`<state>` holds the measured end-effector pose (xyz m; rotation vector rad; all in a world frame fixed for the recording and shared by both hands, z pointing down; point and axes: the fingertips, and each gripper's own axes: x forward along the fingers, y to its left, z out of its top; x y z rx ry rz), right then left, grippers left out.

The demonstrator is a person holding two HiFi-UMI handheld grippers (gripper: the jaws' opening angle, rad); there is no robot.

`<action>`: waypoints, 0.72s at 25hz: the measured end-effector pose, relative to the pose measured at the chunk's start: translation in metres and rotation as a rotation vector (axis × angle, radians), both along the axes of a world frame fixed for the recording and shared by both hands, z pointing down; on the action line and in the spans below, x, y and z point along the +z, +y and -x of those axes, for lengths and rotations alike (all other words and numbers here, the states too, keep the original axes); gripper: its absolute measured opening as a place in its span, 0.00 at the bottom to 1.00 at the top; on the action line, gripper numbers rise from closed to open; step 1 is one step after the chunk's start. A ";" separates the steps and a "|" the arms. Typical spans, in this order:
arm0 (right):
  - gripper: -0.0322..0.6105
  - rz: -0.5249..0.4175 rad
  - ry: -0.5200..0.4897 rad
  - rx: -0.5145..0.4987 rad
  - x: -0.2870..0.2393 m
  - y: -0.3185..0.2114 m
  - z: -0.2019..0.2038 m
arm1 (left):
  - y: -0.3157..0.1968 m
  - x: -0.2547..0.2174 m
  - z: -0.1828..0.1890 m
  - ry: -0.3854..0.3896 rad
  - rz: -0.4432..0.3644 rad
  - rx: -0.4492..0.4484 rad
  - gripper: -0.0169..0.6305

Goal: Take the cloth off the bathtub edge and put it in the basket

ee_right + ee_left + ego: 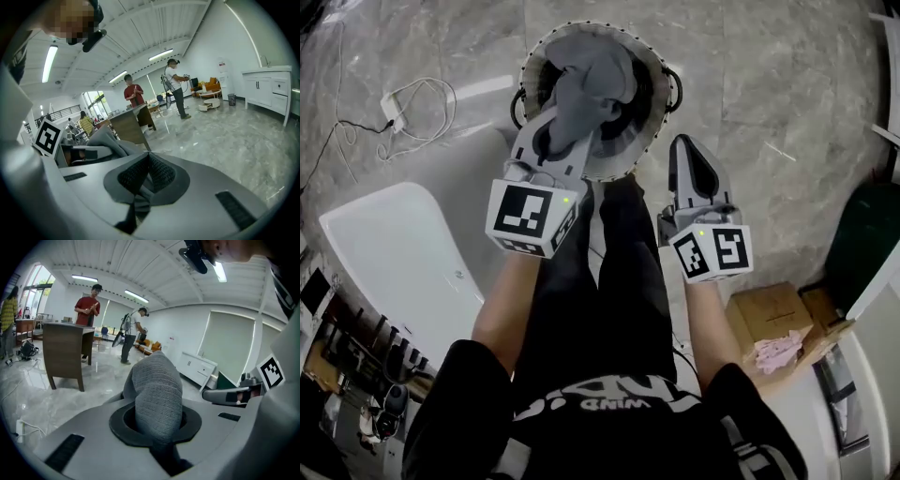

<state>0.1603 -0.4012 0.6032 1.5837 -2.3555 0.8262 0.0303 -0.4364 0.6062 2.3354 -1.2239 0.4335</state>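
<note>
the left gripper (555,131) has its fingers clenched on the grey cloth (592,84), directly over the basket (664,75). the right gripper (692,155), fingers pressed together on nothing, sits just beside the basket. released off-centre, the cloth could snag the basket's rim and slide out.

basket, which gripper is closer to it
Left. The left gripper holds the cloth right above the basket; the right gripper, jaws shut, sits just outside its rim.

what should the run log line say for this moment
left claw: shut on cloth | cloth: over basket, not released | right claw: shut, empty
</note>
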 end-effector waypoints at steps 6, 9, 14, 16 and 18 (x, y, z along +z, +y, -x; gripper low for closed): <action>0.07 0.039 0.002 0.030 0.051 0.008 -0.002 | 0.011 0.074 -0.001 -0.026 0.066 -0.006 0.11; 0.07 0.057 0.004 0.038 0.064 0.011 -0.002 | 0.014 0.092 0.000 -0.031 0.086 -0.020 0.11; 0.07 0.073 0.012 0.031 0.071 0.012 0.001 | 0.018 0.105 0.000 -0.069 0.106 -0.008 0.11; 0.07 0.074 0.017 0.027 0.073 0.011 0.005 | 0.018 0.108 0.002 -0.091 0.109 0.001 0.12; 0.07 0.073 0.026 0.018 0.075 0.010 0.009 | 0.017 0.111 0.004 -0.105 0.115 0.011 0.17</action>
